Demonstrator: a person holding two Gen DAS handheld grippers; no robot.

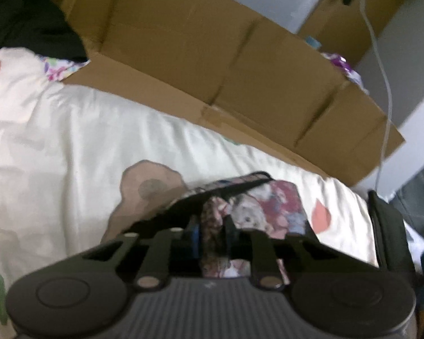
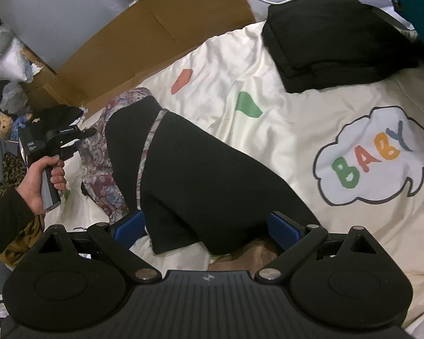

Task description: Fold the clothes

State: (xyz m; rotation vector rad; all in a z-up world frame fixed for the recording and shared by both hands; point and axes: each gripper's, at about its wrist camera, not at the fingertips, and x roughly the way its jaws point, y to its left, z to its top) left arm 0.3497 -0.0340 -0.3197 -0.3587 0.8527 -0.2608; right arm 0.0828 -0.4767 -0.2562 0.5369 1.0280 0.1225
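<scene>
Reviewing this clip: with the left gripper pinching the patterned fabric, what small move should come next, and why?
Probably close the right gripper on the black garment's near edge. Its blue pads stand wide open around that edge, while the left gripper is shut on the garment's patterned lining, so only one end is held.

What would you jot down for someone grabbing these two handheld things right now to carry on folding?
Left tool: shut on the floral-lined edge of the black garment.
Right tool: open, fingers either side of the garment's near corner, not gripping it.
The garment lies spread on the cream bedspread, its patterned lining turned up on the left tool's side.
Done: a folded black pile sits at the bedspread's far side.
Left: this garment is not yet folded. Probably close the right tool on the near corner, then fold with both.
</scene>
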